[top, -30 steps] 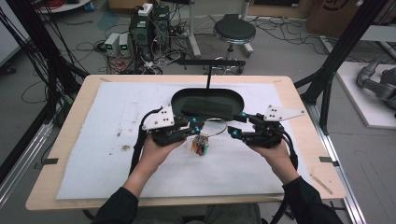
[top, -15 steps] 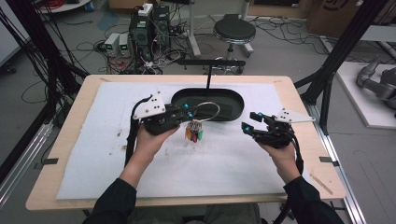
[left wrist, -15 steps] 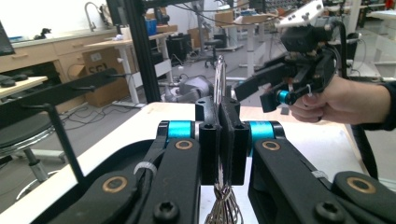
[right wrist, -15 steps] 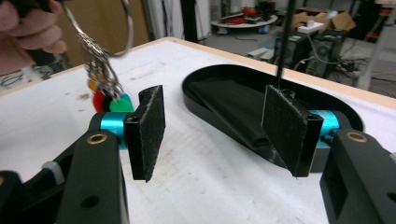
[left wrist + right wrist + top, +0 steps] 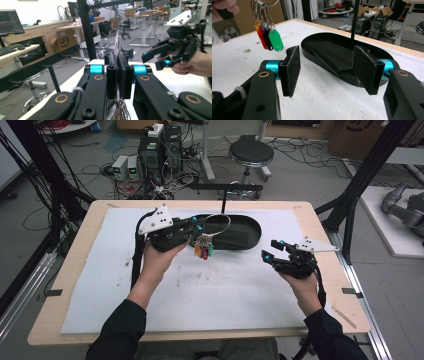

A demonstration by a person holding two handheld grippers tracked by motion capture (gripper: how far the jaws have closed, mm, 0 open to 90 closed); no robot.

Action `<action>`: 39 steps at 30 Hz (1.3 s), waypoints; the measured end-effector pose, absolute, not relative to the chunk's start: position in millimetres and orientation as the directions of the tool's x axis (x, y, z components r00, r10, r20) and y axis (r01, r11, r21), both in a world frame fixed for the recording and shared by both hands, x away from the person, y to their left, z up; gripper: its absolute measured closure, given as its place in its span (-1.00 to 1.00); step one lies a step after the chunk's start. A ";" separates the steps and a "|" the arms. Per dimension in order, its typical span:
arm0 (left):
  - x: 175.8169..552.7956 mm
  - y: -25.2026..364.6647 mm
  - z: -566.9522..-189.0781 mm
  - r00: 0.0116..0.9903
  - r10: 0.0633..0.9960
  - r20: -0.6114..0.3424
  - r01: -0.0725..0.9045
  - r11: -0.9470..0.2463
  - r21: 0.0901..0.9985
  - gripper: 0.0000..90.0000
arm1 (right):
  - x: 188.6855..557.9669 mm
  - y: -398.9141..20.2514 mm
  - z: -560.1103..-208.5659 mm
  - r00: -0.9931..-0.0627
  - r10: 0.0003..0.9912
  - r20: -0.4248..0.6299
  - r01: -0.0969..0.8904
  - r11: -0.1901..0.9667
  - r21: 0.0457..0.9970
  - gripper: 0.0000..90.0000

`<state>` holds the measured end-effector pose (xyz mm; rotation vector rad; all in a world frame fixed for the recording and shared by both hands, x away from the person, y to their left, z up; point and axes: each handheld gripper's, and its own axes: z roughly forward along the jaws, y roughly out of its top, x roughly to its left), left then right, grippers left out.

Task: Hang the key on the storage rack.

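A large metal key ring [image 5: 218,223] carries several coloured tags [image 5: 203,251] in orange, red, black and green. My left gripper [image 5: 197,226] is shut on the ring and holds it in the air just left of the black oval tray [image 5: 255,238], with the tags dangling. In the left gripper view the ring [image 5: 117,41] stands up thin between the shut jaws of the left gripper [image 5: 117,60]. My right gripper [image 5: 269,251] is open and empty over the white mat, right of the tray. The right gripper view shows the right gripper [image 5: 325,66], with the tags [image 5: 268,37] hanging at upper left.
The tray holds a folded black cloth [image 5: 332,56]. A black T-shaped stand [image 5: 223,200] rises behind the tray. A white mat [image 5: 215,295] covers most of the wooden table [image 5: 70,320]. Cables and equipment lie on the floor beyond.
My left gripper has lifted the key ring off the mat and carried it up towards the tray. My right gripper has drawn away to the right.
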<state>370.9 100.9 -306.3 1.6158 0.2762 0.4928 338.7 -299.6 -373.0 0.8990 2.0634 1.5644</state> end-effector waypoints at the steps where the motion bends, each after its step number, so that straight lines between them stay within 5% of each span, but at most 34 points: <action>1: 371.9 100.9 -305.7 0.873 0.464 0.152 -0.115 -0.107 0.988 0.92 | 338.8 -299.8 -373.2 -0.714 0.696 0.071 0.256 0.166 0.953 -0.11; 17: 397.3 108.5 -299.4 0.821 0.550 0.156 -0.127 -0.090 0.988 0.92 | 340.4 -301.1 -374.7 -0.705 0.705 0.073 0.264 0.165 0.950 -0.11; 39: 452.1 118.5 -333.9 0.718 0.693 0.061 -0.016 -0.070 0.997 0.92 | 340.9 -298.1 -376.7 -0.712 0.700 0.055 0.256 0.186 0.949 -0.10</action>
